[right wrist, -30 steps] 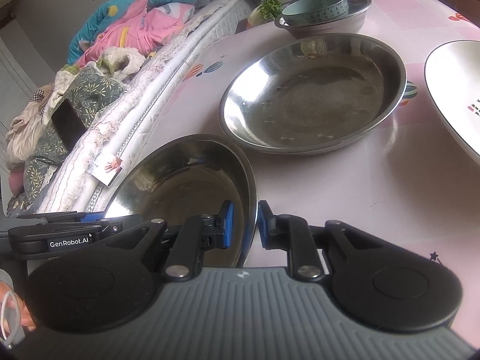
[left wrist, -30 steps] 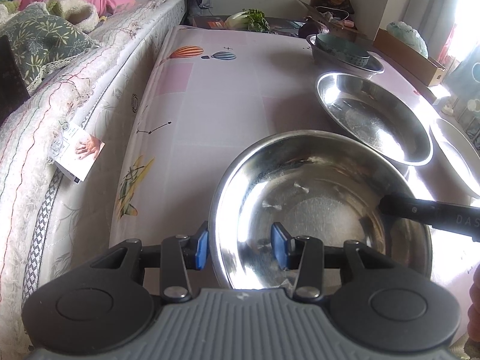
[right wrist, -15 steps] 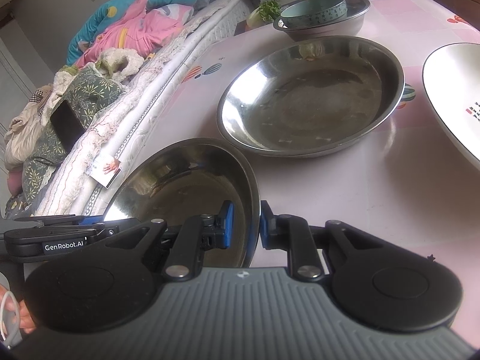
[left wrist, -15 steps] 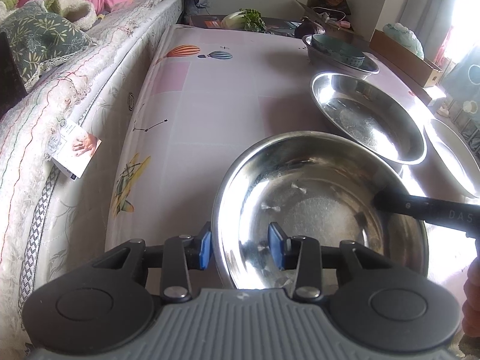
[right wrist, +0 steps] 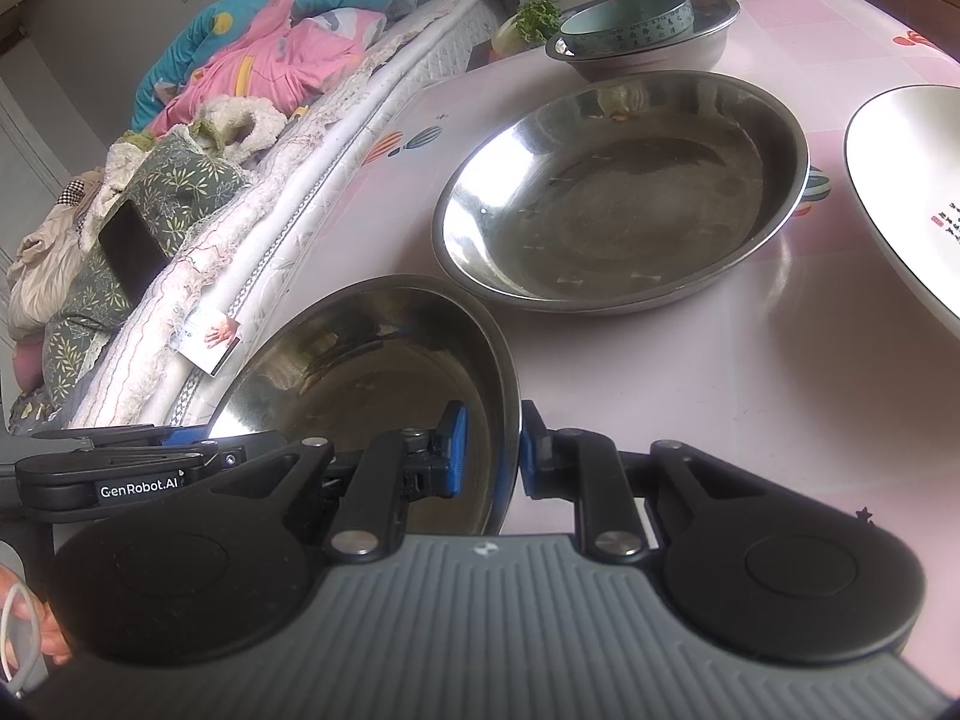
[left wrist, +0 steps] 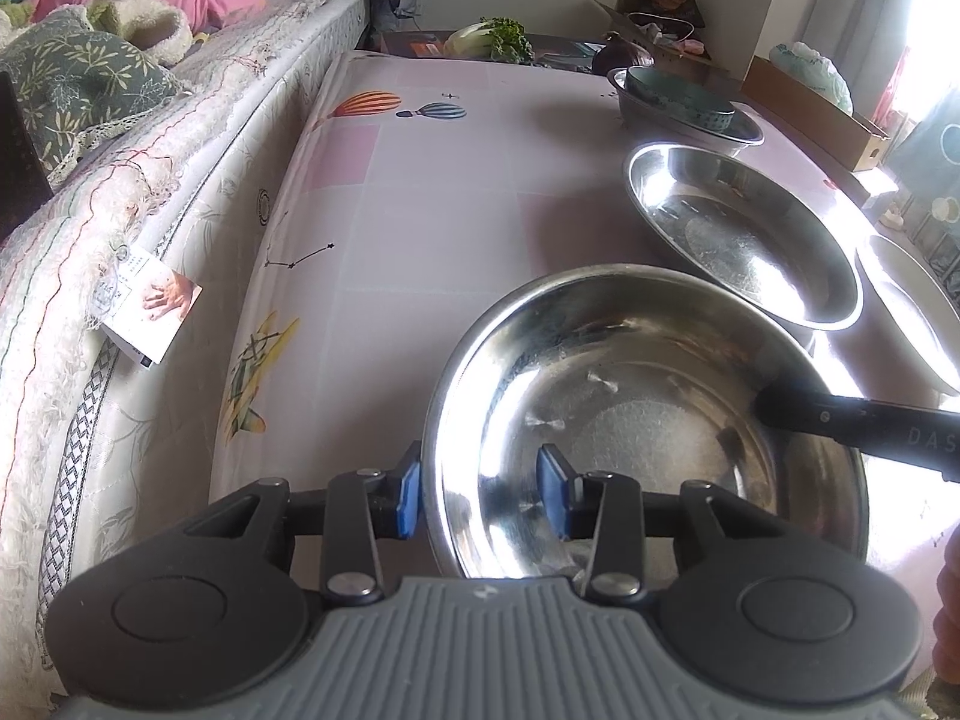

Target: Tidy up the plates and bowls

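Seen from the left wrist, the left hand-held gripper (left wrist: 483,498) straddles the near-left rim of a steel bowl (left wrist: 648,420) on the pink-patterned counter (left wrist: 420,210). One blue pad (left wrist: 410,498) sits outside the rim and the other inside the basin; the inner pad stands clear of the wall, and the outer one is so near the rim that contact cannot be told. The jaws have just been closing, with the bowl's rim between them. The black finger of the right hand-held gripper (left wrist: 852,420) reaches in over the bowl's right side. Just beyond lies a steel plate (left wrist: 738,240), its edge partly overlapped by the bowl; farther back a teal bowl (left wrist: 678,99) sits nested in a steel basin (left wrist: 720,132), and a white plate (left wrist: 912,312) shows at the right edge. A mattress (left wrist: 120,252) runs along the counter's left side.

From the right wrist, the right hand-held gripper (right wrist: 489,450) is clamped on the steel bowl's (right wrist: 372,372) right rim, one blue pad on each side of the thin wall. The left hand-held gripper (right wrist: 138,468) appears at the bowl's far-left side. The bowl is tilted, with the rim in the grip standing higher. The steel plate (right wrist: 624,192) rests flat beyond it, the white plate (right wrist: 900,192) to the right, and the teal bowl (right wrist: 630,21) in its steel basin (right wrist: 654,57) behind.
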Available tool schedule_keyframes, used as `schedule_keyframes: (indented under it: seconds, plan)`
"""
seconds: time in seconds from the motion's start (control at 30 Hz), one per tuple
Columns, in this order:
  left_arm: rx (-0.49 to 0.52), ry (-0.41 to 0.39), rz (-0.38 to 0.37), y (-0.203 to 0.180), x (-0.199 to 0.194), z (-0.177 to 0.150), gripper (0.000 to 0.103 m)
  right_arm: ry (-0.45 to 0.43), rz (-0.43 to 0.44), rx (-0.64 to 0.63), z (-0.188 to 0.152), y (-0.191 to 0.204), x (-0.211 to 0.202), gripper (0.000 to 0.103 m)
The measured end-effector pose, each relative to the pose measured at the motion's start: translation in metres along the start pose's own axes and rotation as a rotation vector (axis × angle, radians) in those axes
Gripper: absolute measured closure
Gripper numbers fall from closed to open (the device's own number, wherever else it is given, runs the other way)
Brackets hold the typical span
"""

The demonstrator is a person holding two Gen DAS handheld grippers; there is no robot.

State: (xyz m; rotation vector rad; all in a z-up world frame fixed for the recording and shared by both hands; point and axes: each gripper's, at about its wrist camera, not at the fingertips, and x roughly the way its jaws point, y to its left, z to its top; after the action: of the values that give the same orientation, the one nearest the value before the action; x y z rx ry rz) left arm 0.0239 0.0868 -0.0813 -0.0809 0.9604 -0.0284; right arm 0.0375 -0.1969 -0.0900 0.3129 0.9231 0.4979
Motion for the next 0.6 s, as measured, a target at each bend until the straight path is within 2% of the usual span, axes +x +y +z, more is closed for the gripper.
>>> schedule_keyframes:
  seconds: [0.6]
  plan:
    - [0.002,-0.001,0.001,-0.0003,0.0,0.0003,0.063,-0.002,-0.001,0.0,0.0004,-0.0001,0.0008,0.085]
